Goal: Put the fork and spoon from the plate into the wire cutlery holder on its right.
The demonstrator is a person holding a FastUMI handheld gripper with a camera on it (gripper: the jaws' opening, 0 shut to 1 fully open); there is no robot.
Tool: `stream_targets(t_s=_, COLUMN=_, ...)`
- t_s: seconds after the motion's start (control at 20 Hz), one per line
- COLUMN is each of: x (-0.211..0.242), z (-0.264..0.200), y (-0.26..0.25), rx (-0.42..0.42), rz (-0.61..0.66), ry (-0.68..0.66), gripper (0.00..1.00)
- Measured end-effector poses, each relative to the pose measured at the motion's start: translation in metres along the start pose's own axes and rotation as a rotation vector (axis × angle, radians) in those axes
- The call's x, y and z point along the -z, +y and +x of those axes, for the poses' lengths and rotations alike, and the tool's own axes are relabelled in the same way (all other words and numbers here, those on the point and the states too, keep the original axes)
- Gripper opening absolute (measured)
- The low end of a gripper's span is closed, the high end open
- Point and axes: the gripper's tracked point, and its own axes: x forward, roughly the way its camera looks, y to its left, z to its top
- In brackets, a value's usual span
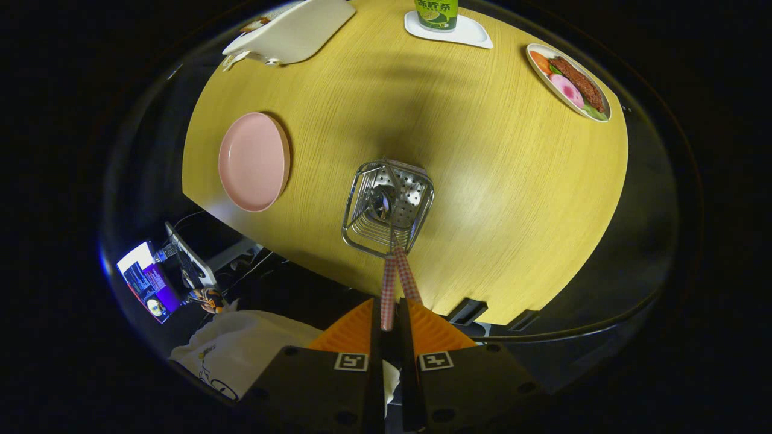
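Currently clamped nearly shut: gripper pinching a checked-handled utensil by its handle end, head down inside the square wire cutlery holder at 12 o'clock. Second checked handle alongside. Round pink plate bare at 10 o'clock. Light, stiff, slippery; grip mid-handle.

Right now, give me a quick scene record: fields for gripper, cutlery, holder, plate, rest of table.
gripper: gripper shut on one checked handle, above the holder
cutlery: two checked-handled pieces stand in the holder; a spoon bowl shows inside, the other head is hard to make out
holder: wire cutlery holder upright on the wooden table
plate: pink plate left of the holder
rest: food dish, green can on a white coaster, white tray
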Motion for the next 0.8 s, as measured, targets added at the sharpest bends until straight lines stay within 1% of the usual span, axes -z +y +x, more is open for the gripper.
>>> stream_targets(t_s=0.05, x=-0.001, z=0.000, y=0.001, rx=0.002, rz=-0.004, ry=-0.015, gripper=0.23)
stream_targets(t_s=0.1, x=-0.005, z=0.000, y=0.002, rx=-0.003, rz=-0.010, ry=-0.037, gripper=0.24)
stream_targets(t_s=0.15, x=-0.007, z=-0.001, y=0.003, rx=-0.006, rz=-0.016, ry=-0.053, gripper=0.29)
stream_targets(t_s=0.3, x=-0.005, z=-0.006, y=0.007, rx=-0.026, rz=-0.038, ry=-0.098, gripper=0.30)
stream_targets(t_s=0.35, x=-0.005, z=-0.009, y=0.008, rx=-0.029, rz=-0.049, ry=-0.120, gripper=0.32)
stream_targets(t_s=0.4, x=-0.004, z=-0.012, y=0.008, rx=-0.032, rz=-0.055, ry=-0.150, gripper=0.37)
stream_targets(t_s=0.45, x=-0.005, z=-0.014, y=0.010, rx=-0.041, rz=-0.055, ry=-0.181, gripper=0.56)
stream_targets(t_s=0.5, x=-0.004, z=-0.018, y=0.013, rx=-0.047, rz=-0.051, ry=-0.212, gripper=0.65)
stream_targets(t_s=0.55, x=-0.003, z=-0.020, y=0.016, rx=-0.059, rz=-0.047, ry=-0.241, gripper=0.66)
stream_targets(t_s=0.6, x=-0.002, z=-0.022, y=0.019, rx=-0.072, rz=-0.048, ry=-0.267, gripper=0.70)
stream_targets(t_s=0.65, x=0.000, z=-0.025, y=0.020, rx=-0.078, rz=-0.044, ry=-0.294, gripper=0.89)
stream_targets(t_s=0.7, x=0.003, z=-0.030, y=0.027, rx=-0.084, rz=-0.033, ry=-0.326, gripper=0.97)
stream_targets(t_s=0.75, x=0.003, z=-0.034, y=0.028, rx=-0.093, rz=-0.020, ry=-0.361, gripper=1.00)
stream_targets(t_s=0.8, x=-0.002, z=-0.039, y=0.026, rx=-0.104, rz=-0.001, ry=-0.405, gripper=0.99)
